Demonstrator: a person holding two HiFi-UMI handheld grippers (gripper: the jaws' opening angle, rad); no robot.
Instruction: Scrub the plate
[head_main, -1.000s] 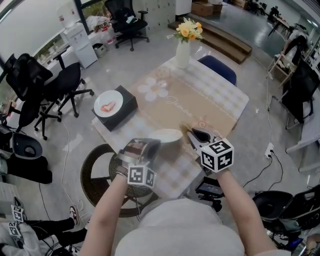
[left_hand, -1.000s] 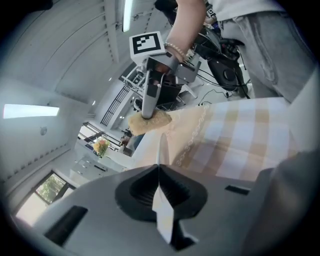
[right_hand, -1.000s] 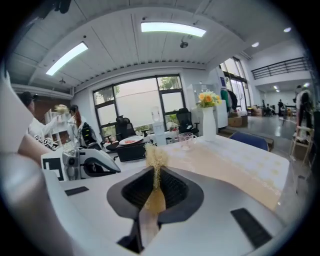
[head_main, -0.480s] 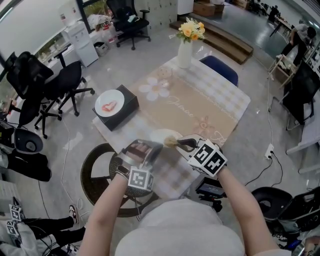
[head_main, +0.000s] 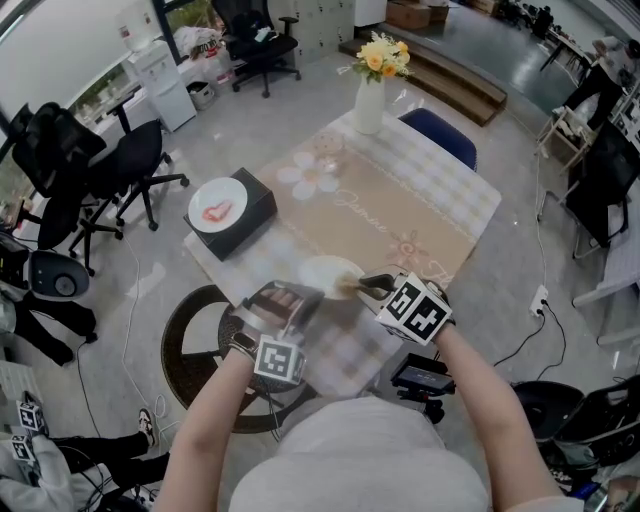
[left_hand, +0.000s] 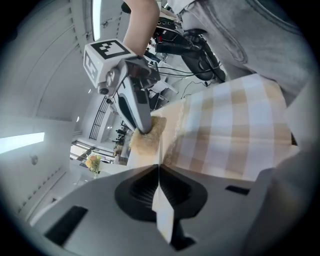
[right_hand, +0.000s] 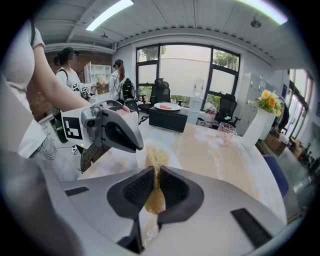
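Observation:
A white plate (head_main: 328, 270) lies near the front edge of the checked table (head_main: 440, 205). My left gripper (head_main: 290, 297) is shut on the plate's near-left rim; the left gripper view shows the thin white rim (left_hand: 164, 215) pinched between its jaws (left_hand: 159, 170). My right gripper (head_main: 362, 286) is shut on a tan scrub pad (head_main: 346, 286), which rests on the plate's right part. In the right gripper view the scrub pad (right_hand: 156, 162) sticks out past my jaws (right_hand: 156, 175) onto the plate (right_hand: 142, 159), with the left gripper (right_hand: 117, 131) just beyond it.
A black box (head_main: 240, 225) bearing a second white plate (head_main: 216, 213) sits at the table's left corner. A white vase with flowers (head_main: 368, 95) and a glass (right_hand: 226, 133) stand at the far end. Office chairs (head_main: 130, 170) stand left, a blue chair (head_main: 440, 135) behind. People (right_hand: 67, 75) stand in the background.
My right gripper moved left from beside the plate onto its right part, carrying the scrub pad. The left gripper and the plate stayed in place.

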